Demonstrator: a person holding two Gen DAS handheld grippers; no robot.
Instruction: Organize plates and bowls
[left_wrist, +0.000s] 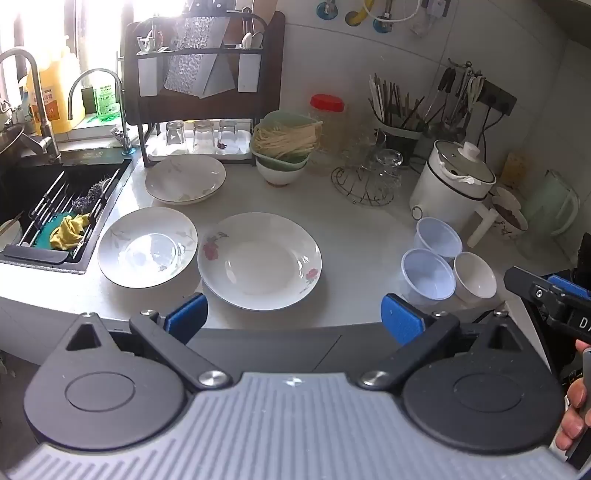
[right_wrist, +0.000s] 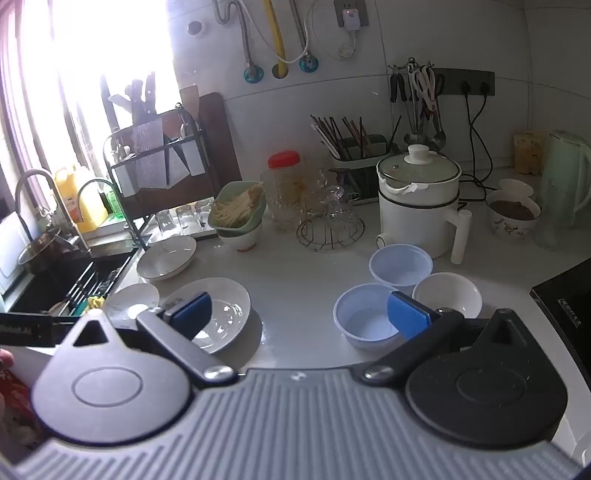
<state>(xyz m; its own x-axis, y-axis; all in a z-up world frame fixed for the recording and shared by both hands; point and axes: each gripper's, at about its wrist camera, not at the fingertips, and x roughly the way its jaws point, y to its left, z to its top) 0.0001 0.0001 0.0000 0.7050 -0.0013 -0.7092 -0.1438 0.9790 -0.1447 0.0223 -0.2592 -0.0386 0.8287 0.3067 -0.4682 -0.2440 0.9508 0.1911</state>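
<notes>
while both grippers, left gripper (left_wrist: 294, 320) and right gripper (right_wrist: 300, 314), were held wide open and empty, the floral plate (left_wrist: 259, 260) was best approached low at its rim.

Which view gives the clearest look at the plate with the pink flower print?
The left wrist view: the flowered plate lies whole and unobstructed on the counter, both pink flowers showing. In the right wrist view, the same plate is partly hidden behind that gripper's blue finger, and its print is hard to make out.
</notes>
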